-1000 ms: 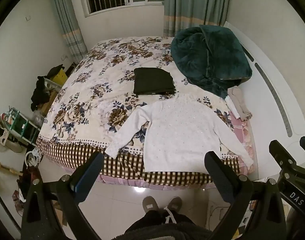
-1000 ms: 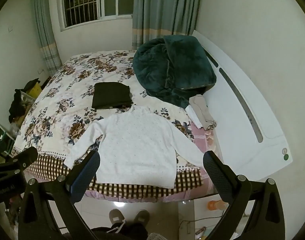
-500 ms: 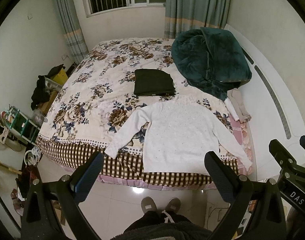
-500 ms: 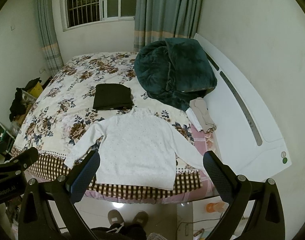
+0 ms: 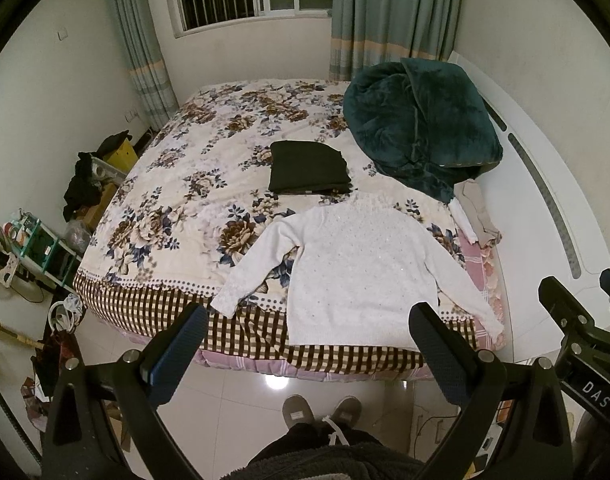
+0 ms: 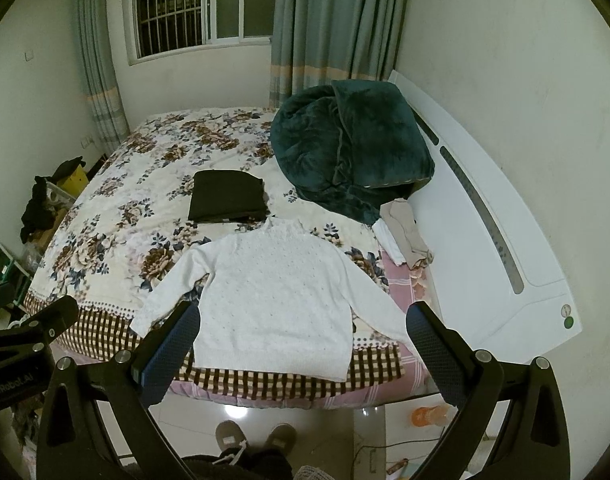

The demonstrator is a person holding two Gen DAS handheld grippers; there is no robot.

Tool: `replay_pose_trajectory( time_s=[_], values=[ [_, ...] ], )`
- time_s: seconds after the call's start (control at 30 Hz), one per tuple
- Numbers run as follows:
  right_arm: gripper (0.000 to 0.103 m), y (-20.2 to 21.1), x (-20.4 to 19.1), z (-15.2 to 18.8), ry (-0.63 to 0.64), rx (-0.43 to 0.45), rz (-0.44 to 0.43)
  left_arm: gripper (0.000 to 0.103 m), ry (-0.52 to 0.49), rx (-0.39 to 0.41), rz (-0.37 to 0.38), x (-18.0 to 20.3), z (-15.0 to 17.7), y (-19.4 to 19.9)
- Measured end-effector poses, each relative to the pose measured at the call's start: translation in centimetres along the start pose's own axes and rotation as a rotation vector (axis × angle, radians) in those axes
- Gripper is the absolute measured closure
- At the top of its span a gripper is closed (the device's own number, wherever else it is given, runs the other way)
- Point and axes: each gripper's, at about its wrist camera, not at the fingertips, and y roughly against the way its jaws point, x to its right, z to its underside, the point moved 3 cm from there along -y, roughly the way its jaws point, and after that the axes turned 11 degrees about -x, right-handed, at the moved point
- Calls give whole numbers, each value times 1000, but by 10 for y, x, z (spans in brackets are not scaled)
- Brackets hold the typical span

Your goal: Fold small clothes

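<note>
A white long-sleeved sweater [image 5: 357, 268] lies flat and spread out at the near edge of the bed, sleeves out to both sides; it also shows in the right wrist view [image 6: 277, 300]. A folded dark garment [image 5: 307, 168] lies just beyond its collar, and shows in the right wrist view too [image 6: 225, 196]. My left gripper [image 5: 305, 354] is open and empty, held above the floor in front of the bed. My right gripper [image 6: 299, 354] is open and empty too, also short of the sweater's hem.
The bed has a floral cover [image 5: 193, 184] with a checked edge. A dark green blanket [image 5: 421, 128] is heaped at the right, with folded beige and white clothes [image 5: 475, 216] beside it. The white headboard [image 6: 489, 248] runs along the right. Clutter [image 5: 85, 184] lines the left wall.
Both grippers have drawn back and tilted up a little, so the bed sits lower in view. Nothing on the bed has moved.
</note>
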Motion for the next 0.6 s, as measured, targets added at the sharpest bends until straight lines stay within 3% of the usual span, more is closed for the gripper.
replay_pose_trajectory(
  time_s=[0.6],
  values=[
    [0,5,-3,5,0,9,2,0,3,9,2,-1,4,9]
  ],
)
